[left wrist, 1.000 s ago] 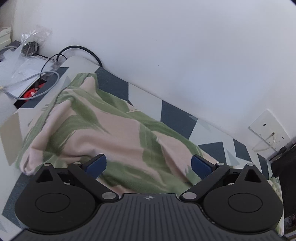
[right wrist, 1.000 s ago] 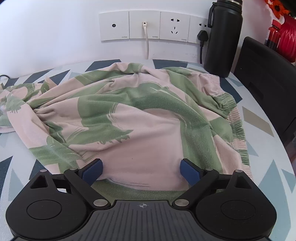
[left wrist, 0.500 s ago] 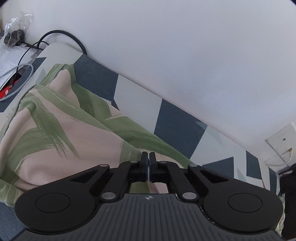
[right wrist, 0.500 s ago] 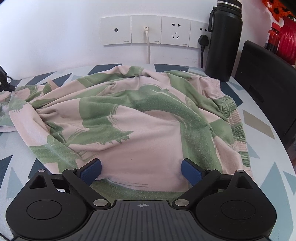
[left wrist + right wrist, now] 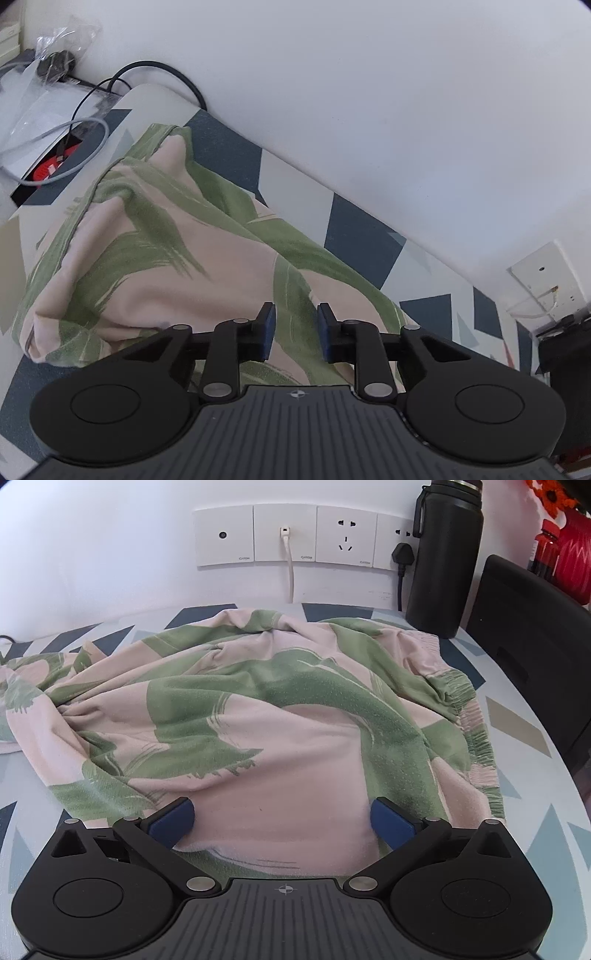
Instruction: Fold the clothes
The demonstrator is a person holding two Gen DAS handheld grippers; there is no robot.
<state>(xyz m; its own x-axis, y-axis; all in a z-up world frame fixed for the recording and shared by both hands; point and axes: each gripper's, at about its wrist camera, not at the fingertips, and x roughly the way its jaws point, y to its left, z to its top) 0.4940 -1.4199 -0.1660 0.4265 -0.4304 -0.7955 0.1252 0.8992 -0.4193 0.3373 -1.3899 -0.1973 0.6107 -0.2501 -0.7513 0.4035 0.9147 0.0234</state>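
A pink garment with green brush-stroke print lies crumpled across the patterned table, its gathered elastic waistband on the right. My right gripper hovers over the near pink part, its jaws opening wide and the blue pads not pressing the cloth. In the left wrist view the same garment runs along the table by the wall. My left gripper sits over a green-striped fold with its jaws opening. The narrow gap between its pads shows cloth behind them, not pinched.
A tall black bottle stands at the back right under wall sockets with plugged cables. A black chair back borders the table's right edge. Cables and a plastic bag crowd the table's left end.
My left gripper went from wide open to fully shut, and its pads have now parted again over the cloth after a small shift. The right gripper's jaws spread slightly wider.
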